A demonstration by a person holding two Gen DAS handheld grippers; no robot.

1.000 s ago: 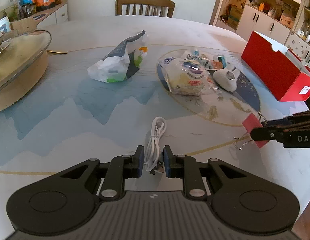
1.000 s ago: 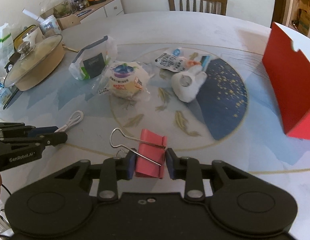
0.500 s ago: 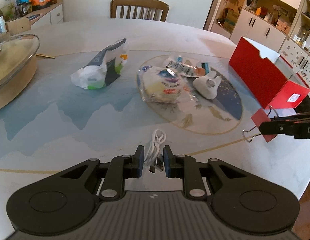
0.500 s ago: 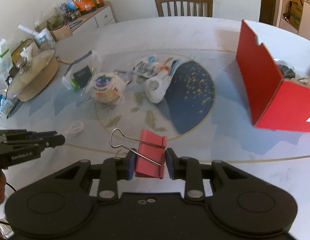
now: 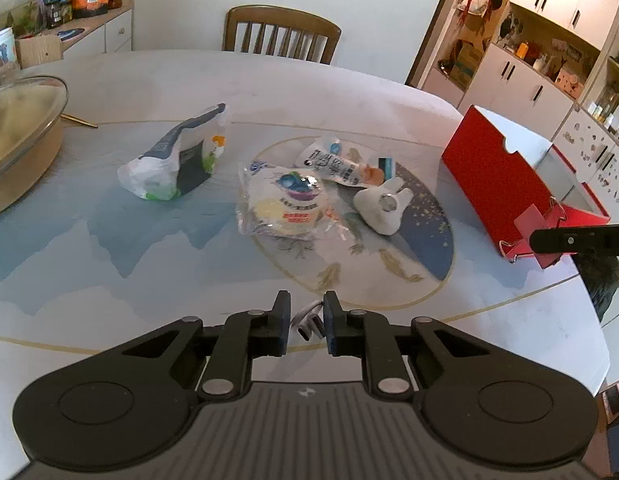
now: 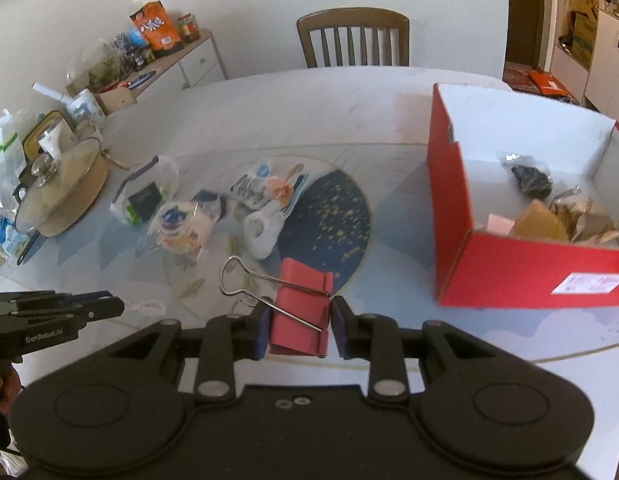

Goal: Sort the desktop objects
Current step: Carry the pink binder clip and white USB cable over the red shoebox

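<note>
Clip (image 6: 299, 312) sits clamped in the right gripper (image 6: 297, 326) near the red box (image 6: 521, 272); left gripper (image 5: 305, 326) pinches the white cable (image 5: 307, 320).

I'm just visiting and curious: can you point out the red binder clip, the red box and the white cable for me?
red binder clip (image 6: 299, 312), right wrist view, on its red body between the gripper's fingers.
red box (image 6: 525, 268), right wrist view, on its near outer wall.
white cable (image 5: 307, 320), left wrist view, on its plug end between the fingers.

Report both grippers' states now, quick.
Left gripper: shut on the white USB cable.
Right gripper: shut on the red binder clip.
</note>
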